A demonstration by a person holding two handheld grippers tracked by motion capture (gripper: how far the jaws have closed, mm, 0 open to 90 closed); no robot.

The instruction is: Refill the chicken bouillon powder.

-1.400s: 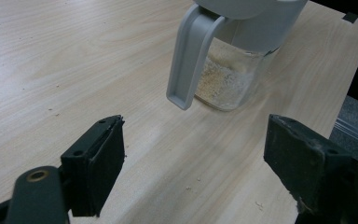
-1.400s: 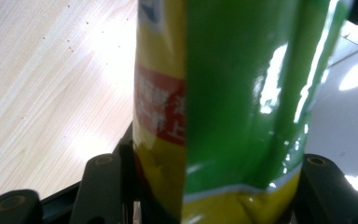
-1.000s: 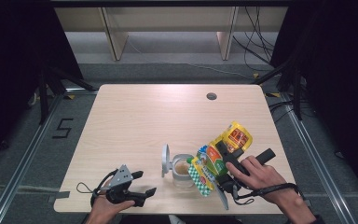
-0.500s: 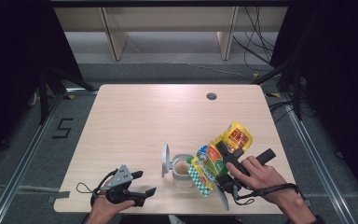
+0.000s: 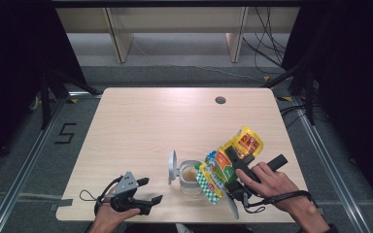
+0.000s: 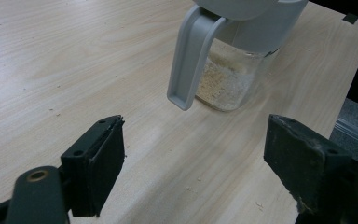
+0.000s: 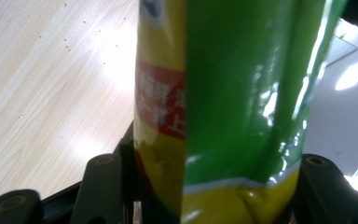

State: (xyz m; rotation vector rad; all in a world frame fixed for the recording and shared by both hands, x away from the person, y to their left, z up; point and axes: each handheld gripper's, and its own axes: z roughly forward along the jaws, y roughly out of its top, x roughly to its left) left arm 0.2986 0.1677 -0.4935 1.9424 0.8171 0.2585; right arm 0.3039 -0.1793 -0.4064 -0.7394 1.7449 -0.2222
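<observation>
High view: the right claw [image 5: 229,170] grips a snack pouch [image 5: 226,164] tipped over an open glass jar [image 5: 190,177] on the worktop [image 5: 150,126]. Left claw [image 6: 193,170] view: jaws wide apart, nothing held, jar barely filled. Right claw view: pouch pinched; most pouring likely remains.

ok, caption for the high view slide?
Right gripper tips a snack bag over an open jar; left gripper rests open.

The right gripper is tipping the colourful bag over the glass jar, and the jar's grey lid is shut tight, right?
Not quite: the grey lid stands flipped open beside the glass jar, as the high view shows. The right gripper does tip the colourful bag over it.
</observation>
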